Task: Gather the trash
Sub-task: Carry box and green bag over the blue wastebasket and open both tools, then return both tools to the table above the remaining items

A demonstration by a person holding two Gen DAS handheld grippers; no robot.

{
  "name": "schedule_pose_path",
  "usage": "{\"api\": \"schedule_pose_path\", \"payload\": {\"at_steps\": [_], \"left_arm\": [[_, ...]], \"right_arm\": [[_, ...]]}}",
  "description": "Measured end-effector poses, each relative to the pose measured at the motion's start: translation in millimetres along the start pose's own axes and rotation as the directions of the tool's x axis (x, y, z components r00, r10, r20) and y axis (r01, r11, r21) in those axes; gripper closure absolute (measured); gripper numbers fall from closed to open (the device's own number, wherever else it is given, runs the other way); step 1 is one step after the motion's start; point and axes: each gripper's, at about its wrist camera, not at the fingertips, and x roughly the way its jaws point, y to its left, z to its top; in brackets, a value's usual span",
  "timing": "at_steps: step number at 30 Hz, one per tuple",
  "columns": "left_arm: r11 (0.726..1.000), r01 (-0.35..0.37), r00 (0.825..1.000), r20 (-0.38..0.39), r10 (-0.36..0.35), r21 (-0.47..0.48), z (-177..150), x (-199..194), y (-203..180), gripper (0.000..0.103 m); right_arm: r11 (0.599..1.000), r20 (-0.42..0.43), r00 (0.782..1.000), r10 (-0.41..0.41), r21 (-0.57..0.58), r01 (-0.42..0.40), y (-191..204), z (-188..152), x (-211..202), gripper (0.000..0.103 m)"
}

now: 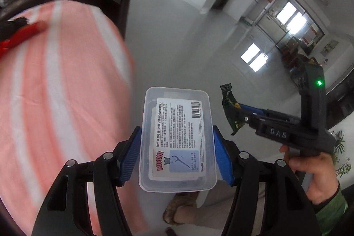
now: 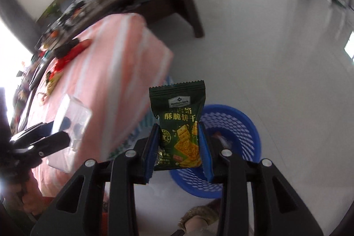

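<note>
Left gripper (image 1: 177,152) is clamped on a clear plastic box (image 1: 178,138), blue pads pressing both long sides. I read a white label with a barcode and a floss-pick drawing; the small print is too fine to make out. The box's near edge overhangs the linkage, and I can't tell what, if anything, is inside.

Right gripper (image 2: 179,147) is clamped on a dark green snack packet (image 2: 179,125), upright, serrated top edge up. Its bottom corners sit behind the pads, so the lower print is partly hidden. From the left wrist view I see that same packet (image 1: 232,112) edge-on and the right gripper (image 1: 243,118) side-on, held by the right hand (image 1: 314,171), wrist cut off at the frame edge.

Blue mesh basket (image 2: 232,125) stands on the pale floor (image 2: 254,48), just behind and below the packet; the packet and gripper fingers cover its left part. Something lies inside it, too blurred to identify.

Pink-and-white striped cloth (image 1: 66,103) covers a table on the left, motion-blurred in both views. Red and dark items (image 2: 68,52) on it are smeared; I can't name them. In the right wrist view the left gripper (image 2: 66,136) and its box (image 2: 70,123) show only as a blur.
</note>
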Motion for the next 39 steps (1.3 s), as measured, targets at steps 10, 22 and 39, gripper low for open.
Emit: {"api": "schedule_pose_path", "payload": {"at_steps": [10,22,39], "left_arm": [[1.000,-0.008,0.997,-0.078,0.006,-0.026,16,95,-24,0.040],[0.998,-0.050,0.997,0.067,0.047,0.046,11,47,-25,0.007],[0.849,-0.489,0.855,0.082,0.512,-0.199,-83,-138,212,0.005]], "right_arm": [[0.986,0.019,0.999,0.041,0.162,-0.044,-68,-8,19,0.067],[0.986,0.111,0.994,-0.017,0.169,-0.002,-71,-3,10,0.026],[0.930,0.169,0.981,0.094,-0.367,-0.026,152,-32,20,0.013]]}}
